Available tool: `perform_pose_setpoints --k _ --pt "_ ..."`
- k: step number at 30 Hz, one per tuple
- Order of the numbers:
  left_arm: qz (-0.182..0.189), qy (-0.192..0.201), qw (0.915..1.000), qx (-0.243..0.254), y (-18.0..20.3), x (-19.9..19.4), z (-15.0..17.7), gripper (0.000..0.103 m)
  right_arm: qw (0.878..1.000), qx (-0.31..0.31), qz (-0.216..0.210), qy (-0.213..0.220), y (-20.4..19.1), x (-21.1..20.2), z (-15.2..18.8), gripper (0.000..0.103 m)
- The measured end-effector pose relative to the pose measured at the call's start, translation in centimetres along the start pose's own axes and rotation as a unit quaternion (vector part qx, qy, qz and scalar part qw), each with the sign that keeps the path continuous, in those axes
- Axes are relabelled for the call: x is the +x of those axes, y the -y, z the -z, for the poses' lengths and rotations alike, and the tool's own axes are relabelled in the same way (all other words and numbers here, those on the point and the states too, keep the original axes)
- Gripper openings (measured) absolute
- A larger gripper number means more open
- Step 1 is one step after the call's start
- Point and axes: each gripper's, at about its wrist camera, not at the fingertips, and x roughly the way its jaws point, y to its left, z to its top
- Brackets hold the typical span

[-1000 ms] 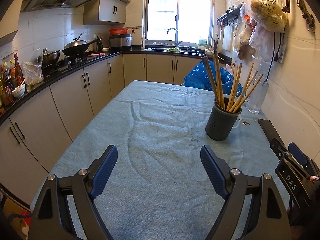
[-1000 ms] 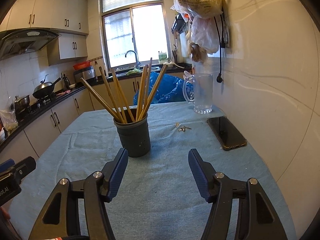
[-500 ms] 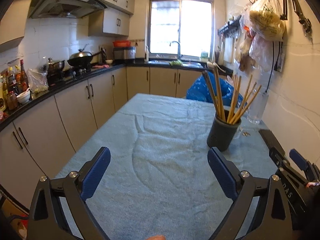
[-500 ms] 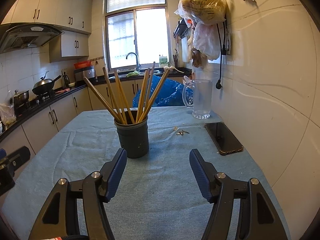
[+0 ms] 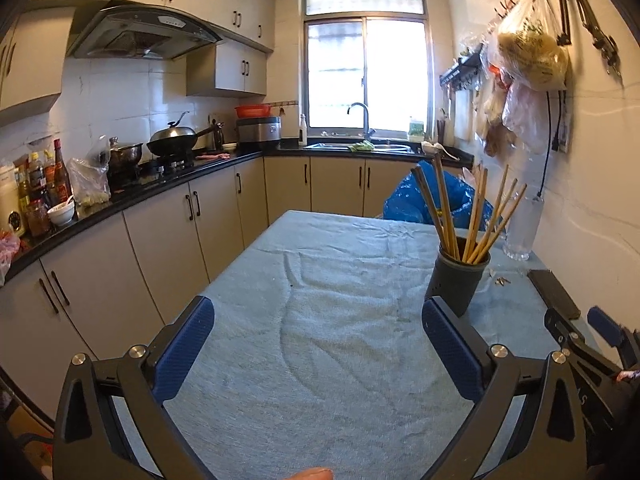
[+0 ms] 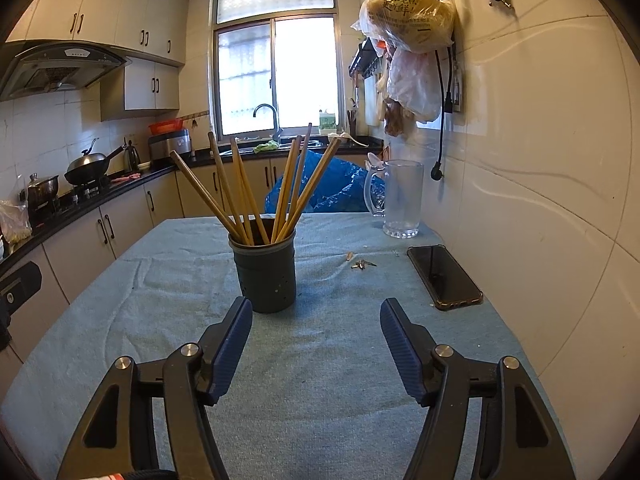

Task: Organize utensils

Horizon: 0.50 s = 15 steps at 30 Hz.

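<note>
A dark grey utensil holder stands upright on the blue-grey tablecloth with several wooden chopsticks fanned out in it. It also shows in the left wrist view, chopsticks sticking up. My right gripper is open and empty, just short of the holder and to its right. My left gripper is open and empty over the bare cloth, the holder just beyond its right finger. The right gripper's body shows at the left view's right edge.
A black phone lies by the right wall. A glass jug stands at the far right corner, with small keys near it. A blue plastic bag sits behind the table. Cabinets and a counter run along the left.
Both grippers have pulled back and risen a little from the holder, tilting up so more of the room shows. Both stay open and empty. The holder has not moved.
</note>
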Motion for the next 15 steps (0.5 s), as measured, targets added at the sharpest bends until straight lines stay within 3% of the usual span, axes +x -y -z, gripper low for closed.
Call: perform_pose_setpoints --k 15 --pt "0.026 -0.043 0.9987 -0.011 0.23 0.91 0.96 0.103 1.000 -0.004 0.003 -0.006 -0.01 -0.01 0.37 0.072"
